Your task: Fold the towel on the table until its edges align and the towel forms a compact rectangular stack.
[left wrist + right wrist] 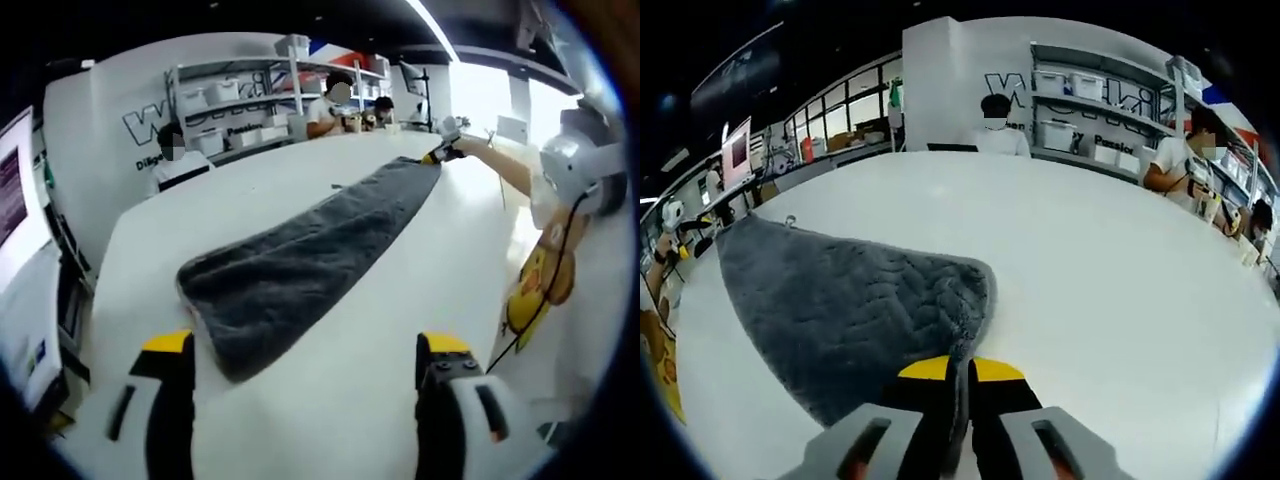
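Note:
A dark grey towel (300,255) lies stretched out long on the white table (200,210). In the left gripper view my left gripper (305,345) hovers open just short of the towel's near end, its yellow-tipped jaws wide apart with nothing between them. At the towel's far end the right gripper (443,152) pinches a corner, held by a person's outstretched arm. In the right gripper view the right gripper (960,370) is shut on the towel's (840,300) edge, the cloth spreading away to the left across the table (1090,260).
Shelves with white bins (235,105) stand behind the table, and people (180,160) sit along its far side. A monitor (15,180) stands off the table's left. The person's torso with a yellow print (545,285) is at the right edge.

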`<state>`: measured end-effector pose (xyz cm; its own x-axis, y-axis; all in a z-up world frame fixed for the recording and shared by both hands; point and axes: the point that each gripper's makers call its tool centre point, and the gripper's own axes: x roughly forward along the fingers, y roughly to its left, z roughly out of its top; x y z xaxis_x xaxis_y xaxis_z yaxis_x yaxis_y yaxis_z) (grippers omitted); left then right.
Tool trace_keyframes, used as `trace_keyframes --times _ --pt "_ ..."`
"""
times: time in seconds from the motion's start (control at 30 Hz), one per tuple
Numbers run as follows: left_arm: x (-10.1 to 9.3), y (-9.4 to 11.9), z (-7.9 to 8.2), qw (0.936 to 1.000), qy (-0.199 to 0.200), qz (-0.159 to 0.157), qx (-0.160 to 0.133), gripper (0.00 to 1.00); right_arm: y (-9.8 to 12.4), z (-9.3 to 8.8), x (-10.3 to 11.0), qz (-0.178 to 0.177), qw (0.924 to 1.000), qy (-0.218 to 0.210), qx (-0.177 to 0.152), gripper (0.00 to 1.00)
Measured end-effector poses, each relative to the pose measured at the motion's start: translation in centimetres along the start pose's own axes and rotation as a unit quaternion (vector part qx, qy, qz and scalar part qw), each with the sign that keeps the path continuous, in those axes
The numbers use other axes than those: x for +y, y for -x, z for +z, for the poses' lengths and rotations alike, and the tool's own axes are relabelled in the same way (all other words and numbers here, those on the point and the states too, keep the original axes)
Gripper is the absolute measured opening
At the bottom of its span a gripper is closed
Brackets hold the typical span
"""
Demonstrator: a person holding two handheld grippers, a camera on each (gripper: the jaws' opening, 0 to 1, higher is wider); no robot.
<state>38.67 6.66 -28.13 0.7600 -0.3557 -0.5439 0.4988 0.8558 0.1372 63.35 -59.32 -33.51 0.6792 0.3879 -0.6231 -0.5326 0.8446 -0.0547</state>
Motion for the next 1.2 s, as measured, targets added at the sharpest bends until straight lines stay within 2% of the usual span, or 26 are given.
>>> trace_keyframes --times 0.2,0.33,0.43,0.57,0.73,0.87,1.2 --pt "-0.1 -0.3 0.0 1.0000 0.000 -0.002 0.001 0.96 1.8 -1.0 -2.5 -0.045 0.9989 0.006 0.015 0.05" --pt "-0.2 -0.5 -0.1 1.0000 0.000 -0.006 0.001 0.96 3.1 -1.8 -4.0 -0.068 0.9975 -0.016 0.010 0.05" --pt "-0.3 -0.7 0.0 0.9999 -0.004 -0.009 0.003 0.96 3.8 -1.5 -3.9 -0.063 0.9973 -0.037 -0.005 0.05" --pt "-0.4 -0.9 0.2 0.9999 -0.007 -0.013 0.001 0.95 4.9 0.2 -3.4 -0.059 0.9965 -0.050 -0.033 0.05" --pt "-0.6 -1.0 0.3 0.9998 -0.009 -0.017 -0.002 0.95 6.5 3.5 -1.5 -0.030 0.9944 -0.060 -0.082 0.05" --pt "-0.6 -1.0 0.4 0.9998 -0.009 -0.018 -0.005 0.95 7.3 5.3 0.2 -0.015 0.9934 -0.048 -0.103 0.05" --pt "-0.8 -0.9 0.3 0.9997 -0.010 -0.022 -0.005 0.95 7.1 9.3 6.4 0.025 0.9924 0.002 -0.120 0.05"
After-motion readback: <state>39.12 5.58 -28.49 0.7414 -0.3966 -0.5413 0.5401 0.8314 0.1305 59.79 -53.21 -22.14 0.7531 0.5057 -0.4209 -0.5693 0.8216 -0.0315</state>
